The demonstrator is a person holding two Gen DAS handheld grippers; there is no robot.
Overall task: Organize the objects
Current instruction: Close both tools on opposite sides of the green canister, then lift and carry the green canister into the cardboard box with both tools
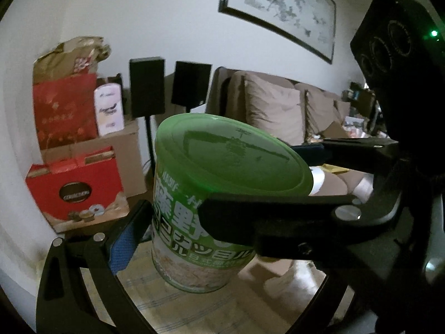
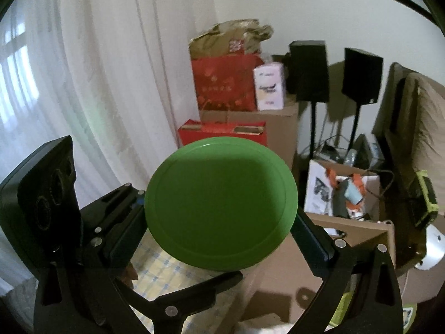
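At the centre of the left wrist view, the left gripper (image 1: pixel 192 222) is clamping the body of a green-lidded canister (image 1: pixel 200 222) between its blue pad (image 1: pixel 123 246) at lower left and a black finger crossing the label at right. The canister is hanging tilted above a pale floor, its green lid (image 1: pixel 233 156) facing up and toward the right of the frame. At the right edge, the right gripper (image 1: pixel 319 172) is reaching in, its two fingers closing on opposite edges of the lid.

At the centre of the right wrist view, the right gripper (image 2: pixel 219 222) is gripping the same green lid (image 2: pixel 221 203) by its rim, pads touching it at left and right. The left gripper's body is showing at the lower left.

Behind, in the upper middle of both frames, red gift bags (image 2: pixel 225 83) and a red box (image 1: pixel 75 192) are standing on cardboard cartons (image 2: pixel 278 122), beside two black speakers (image 2: pixel 308 71) on stands. A brown sofa (image 1: pixel 278 105) is occupying the right, under a framed picture (image 1: pixel 281 8). White curtains (image 2: pixel 83 69) are filling the left of the right wrist view.
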